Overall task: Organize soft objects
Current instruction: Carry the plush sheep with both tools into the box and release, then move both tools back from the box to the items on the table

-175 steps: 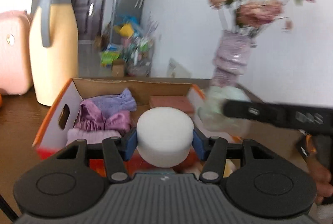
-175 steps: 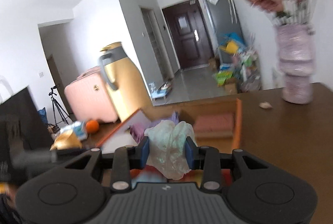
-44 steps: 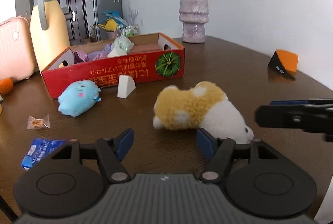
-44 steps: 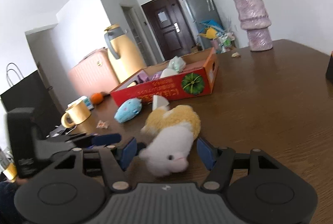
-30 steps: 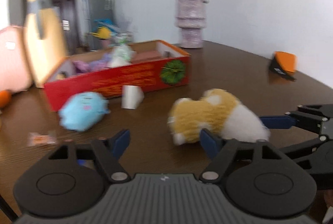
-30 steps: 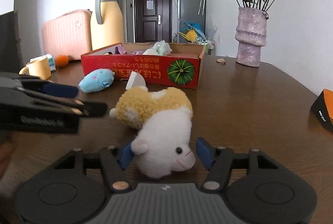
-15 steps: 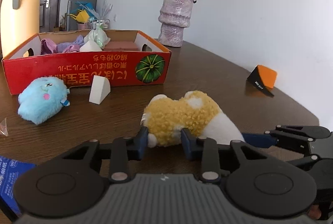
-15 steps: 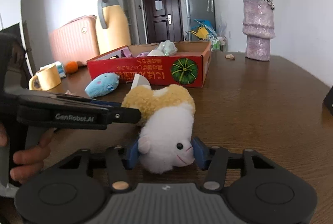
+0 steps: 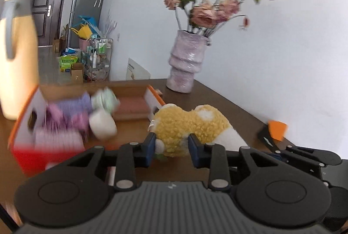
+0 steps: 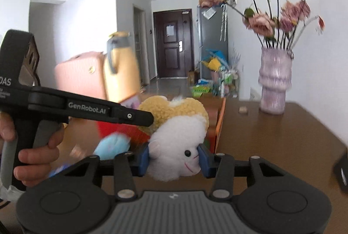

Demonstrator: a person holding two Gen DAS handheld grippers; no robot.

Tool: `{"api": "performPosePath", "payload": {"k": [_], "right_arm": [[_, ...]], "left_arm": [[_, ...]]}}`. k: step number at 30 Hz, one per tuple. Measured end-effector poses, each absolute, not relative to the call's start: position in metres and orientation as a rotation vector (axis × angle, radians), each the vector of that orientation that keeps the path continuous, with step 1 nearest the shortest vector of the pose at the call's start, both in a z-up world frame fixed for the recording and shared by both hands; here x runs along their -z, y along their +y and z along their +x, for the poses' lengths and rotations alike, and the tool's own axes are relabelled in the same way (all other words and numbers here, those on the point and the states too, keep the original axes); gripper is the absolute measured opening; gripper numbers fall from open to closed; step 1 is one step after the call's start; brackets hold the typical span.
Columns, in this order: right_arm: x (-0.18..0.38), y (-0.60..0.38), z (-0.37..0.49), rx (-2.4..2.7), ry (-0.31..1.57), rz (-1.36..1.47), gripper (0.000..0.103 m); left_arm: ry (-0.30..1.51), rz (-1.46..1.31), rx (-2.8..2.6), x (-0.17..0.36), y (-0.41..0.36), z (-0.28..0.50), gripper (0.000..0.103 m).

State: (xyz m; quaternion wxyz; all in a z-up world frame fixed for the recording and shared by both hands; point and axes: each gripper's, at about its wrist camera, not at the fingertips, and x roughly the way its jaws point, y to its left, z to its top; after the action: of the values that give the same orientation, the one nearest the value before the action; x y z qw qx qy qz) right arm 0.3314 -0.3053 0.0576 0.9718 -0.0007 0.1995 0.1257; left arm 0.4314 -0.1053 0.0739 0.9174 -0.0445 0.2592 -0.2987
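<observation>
Both grippers hold one yellow-and-white plush sheep (image 9: 191,125) in the air beside the red cardboard box (image 9: 26,155). My left gripper (image 9: 171,144) is shut on its yellow rear end. My right gripper (image 10: 174,157) is shut on its white head (image 10: 178,147). The box holds purple cloths (image 9: 63,116), a white foam round (image 9: 102,125), a pale green soft thing (image 9: 104,99) and a pink block (image 9: 132,105). A blue plush (image 10: 113,144) lies on the table in front of the box, below the left gripper's arm.
A purple vase of dried roses (image 9: 187,64) stands on the brown table behind the box. A yellow jug (image 9: 15,64) stands at the box's far left. An orange-and-black object (image 9: 271,131) lies at the right. A pink suitcase (image 10: 80,77) stands beyond the table.
Both grippers have lifted the plush sheep off the table and carried it toward the box. The box and its contents now look much closer and blurred.
</observation>
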Motion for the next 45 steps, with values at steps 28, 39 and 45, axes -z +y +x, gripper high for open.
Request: {"api": "performPosePath", "payload": {"k": [28, 39, 45], "right_arm": [[-0.004, -0.305, 0.516, -0.026, 0.697, -0.103, 0.049], [-0.071, -0.343, 0.488, -0.085, 0.580, -0.037, 0.069], [-0.117, -0.346, 0.446, -0.111, 0.496, 0.012, 0.075]], "left_arm": [[0.753, -0.043, 0.549, 0.000, -0.167, 0.597, 0.041], [0.502, 0.100, 0.359, -0.087, -0.110, 0.525, 0.069], [0.400, 0.150, 0.246, -0.114, -0.087, 0.477, 0.073]]}}
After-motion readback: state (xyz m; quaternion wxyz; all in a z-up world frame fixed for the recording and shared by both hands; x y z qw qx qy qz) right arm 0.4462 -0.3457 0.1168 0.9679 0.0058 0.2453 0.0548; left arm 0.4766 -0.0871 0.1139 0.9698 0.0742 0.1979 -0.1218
